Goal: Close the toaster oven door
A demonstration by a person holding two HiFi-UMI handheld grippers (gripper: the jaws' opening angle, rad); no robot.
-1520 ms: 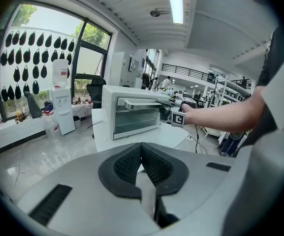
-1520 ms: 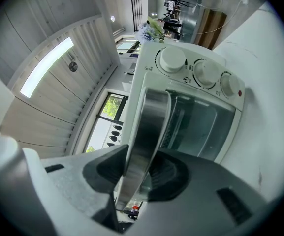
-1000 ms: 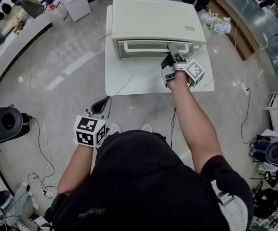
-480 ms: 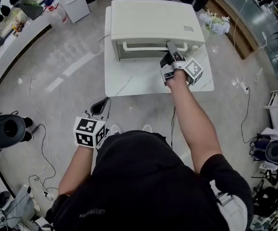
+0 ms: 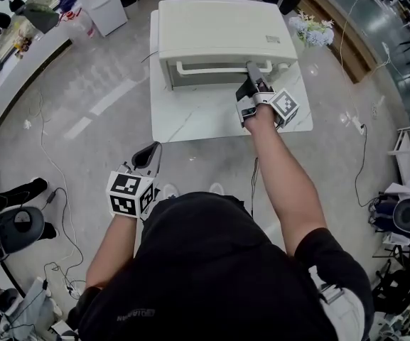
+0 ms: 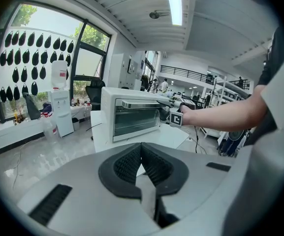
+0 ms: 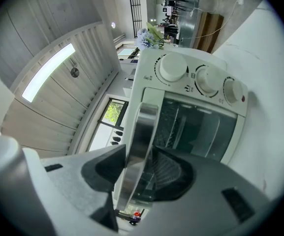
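A cream toaster oven [image 5: 219, 27] stands on a white marble table [image 5: 205, 116]. Its glass door [image 7: 201, 127] is upright against the oven front. My right gripper [image 5: 251, 84] is at the right end of the door's metal handle [image 5: 212, 68]. In the right gripper view the handle [image 7: 144, 127] runs between the jaws of the right gripper [image 7: 139, 166], which are opening around it. My left gripper [image 5: 148, 155] hangs low by the person's left side, well short of the table; its pads [image 6: 132, 163] are shut together on nothing. The left gripper view shows the oven [image 6: 132, 114] from a distance.
Three knobs [image 7: 173, 67] sit on the oven's right side panel. A bunch of flowers [image 5: 311, 30] stands at the table's far right corner. A water dispenser [image 5: 98, 2] is on the floor to the far left, and cables [image 5: 55, 212] trail over the floor.
The oven door has swung up from a slight tilt to flush with the oven front. My right gripper went forward with the handle. The left gripper has stayed put.
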